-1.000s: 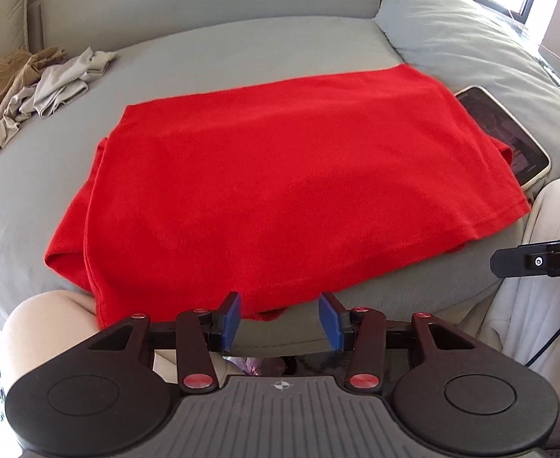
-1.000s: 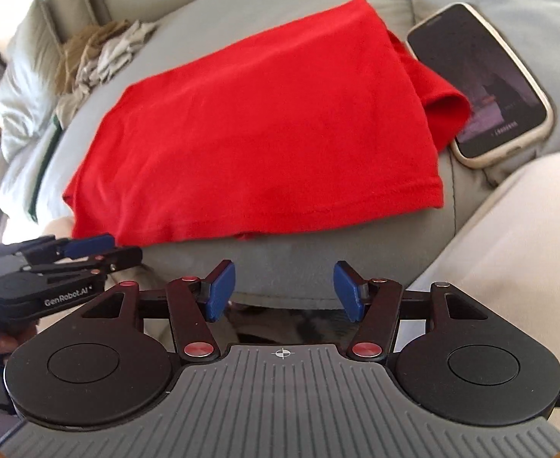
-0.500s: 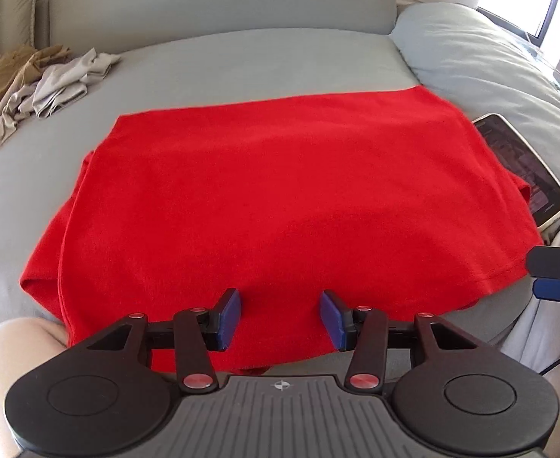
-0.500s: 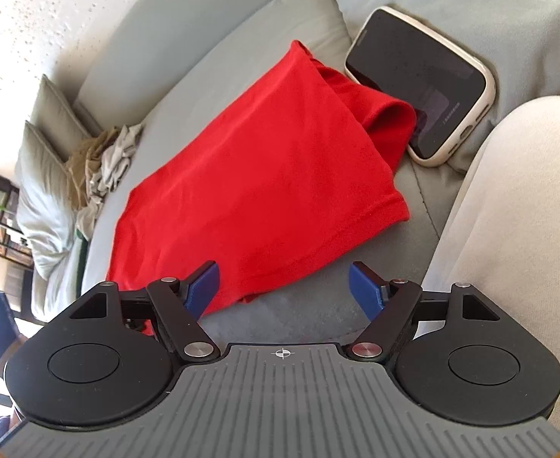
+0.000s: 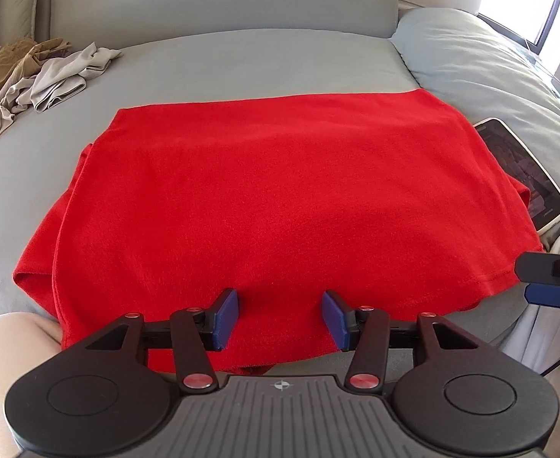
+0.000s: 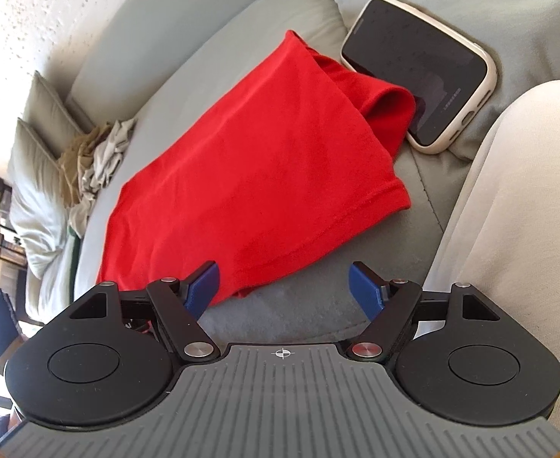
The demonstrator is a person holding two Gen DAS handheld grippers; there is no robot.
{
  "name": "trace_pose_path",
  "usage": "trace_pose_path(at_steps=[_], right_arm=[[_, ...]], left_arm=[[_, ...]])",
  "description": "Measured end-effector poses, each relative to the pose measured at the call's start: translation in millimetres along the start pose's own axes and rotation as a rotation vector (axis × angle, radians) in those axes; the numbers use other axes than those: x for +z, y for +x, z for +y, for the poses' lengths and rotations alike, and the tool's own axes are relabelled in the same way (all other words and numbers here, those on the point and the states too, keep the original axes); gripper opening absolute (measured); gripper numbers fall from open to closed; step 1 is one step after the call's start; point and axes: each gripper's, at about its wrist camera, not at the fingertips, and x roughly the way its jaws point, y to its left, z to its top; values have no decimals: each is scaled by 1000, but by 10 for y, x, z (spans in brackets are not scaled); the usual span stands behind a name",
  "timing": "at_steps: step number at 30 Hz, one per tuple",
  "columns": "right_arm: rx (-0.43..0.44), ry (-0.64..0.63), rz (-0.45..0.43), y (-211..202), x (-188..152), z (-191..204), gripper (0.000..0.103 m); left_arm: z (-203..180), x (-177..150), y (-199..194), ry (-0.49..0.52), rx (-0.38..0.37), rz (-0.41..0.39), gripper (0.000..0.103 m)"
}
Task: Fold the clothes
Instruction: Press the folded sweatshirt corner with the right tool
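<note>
The red garment is lying partly folded across the middle of the sofa seat, its hemmed near edge hanging just over the seat's front edge and a loose flap bunching at its right side. I am holding my left gripper over that near hem, its jaws standing half apart with red cloth showing between the pads but not pinched. My right gripper is hovering at the garment's front right corner, jaws spread wide and gripping nothing; its left pad is lying over the hem, its right pad over bare cushion. I judge I am lining up both claws for the next fold. The next move calls for closing on the hem at two points and carrying it toward the backrest. A phone is lying touching the flap at the seat's right side, and crumpled clothes are waiting at the back left corner.
</note>
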Motion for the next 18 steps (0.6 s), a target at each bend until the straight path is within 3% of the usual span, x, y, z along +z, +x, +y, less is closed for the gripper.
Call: trace_pose_path(at_steps=[2,3,7,13,18], right_arm=[[-17,7,-44,-5,14,-15,72],[-39,13,-78,-24,28,-19,65],[-130,37,-214,-99,82,-36,63],[-208,-46,-206,113,190,-16,65],[-157,-13,-232,243,259,-119,70]], left_arm=[[5,4,4,1,-1,0,49],[8,4,4,0,-2,0,49],[18,2,5,-1,-4,0,49],[12,1,-1,3,-2,3,49],[29,0,2,2,-5,3,49]])
